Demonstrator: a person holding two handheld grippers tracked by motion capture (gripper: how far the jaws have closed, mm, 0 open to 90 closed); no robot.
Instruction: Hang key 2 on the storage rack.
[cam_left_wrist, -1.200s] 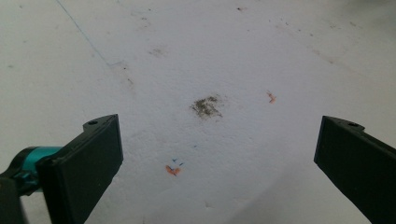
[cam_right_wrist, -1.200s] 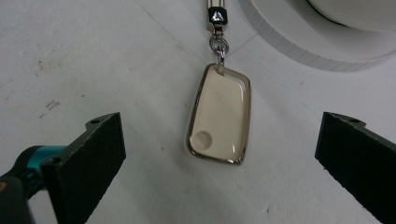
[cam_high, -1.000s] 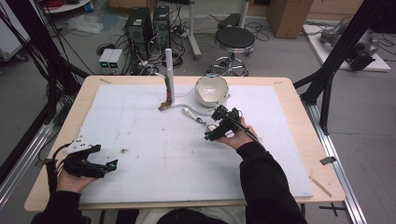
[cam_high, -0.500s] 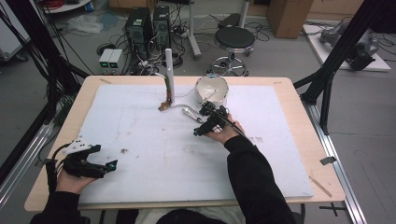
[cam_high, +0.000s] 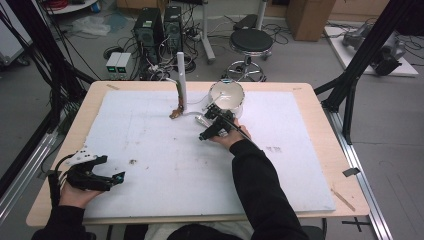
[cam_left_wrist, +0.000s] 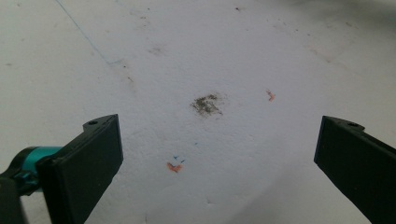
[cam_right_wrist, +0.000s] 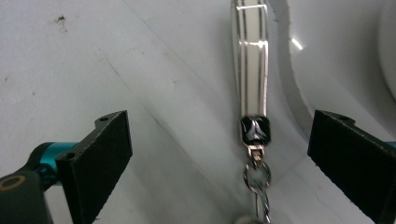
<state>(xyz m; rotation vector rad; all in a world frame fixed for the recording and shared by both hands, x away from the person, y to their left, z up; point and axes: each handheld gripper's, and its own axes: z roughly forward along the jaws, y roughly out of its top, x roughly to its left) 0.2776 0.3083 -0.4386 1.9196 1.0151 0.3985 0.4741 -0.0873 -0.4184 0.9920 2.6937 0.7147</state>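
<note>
Metal handle between spread jaws of right gripper, beside white bowl.

A shiny metal handle (cam_right_wrist: 251, 70), ending in a black tip and a small ring (cam_right_wrist: 256, 177), lies on the white board (cam_high: 165, 165) just beside the white bowl (cam_high: 226, 95). The right gripper (cam_right_wrist: 219, 154) sits over it, jaws wide apart, one on each side, neither touching. A white upright post (cam_high: 181, 80) stands near, to the bowl's left. The left gripper (cam_left_wrist: 217, 149), well apart at the near left corner, holds nothing, jaws spread above a grey smudge (cam_left_wrist: 205, 103).
</note>
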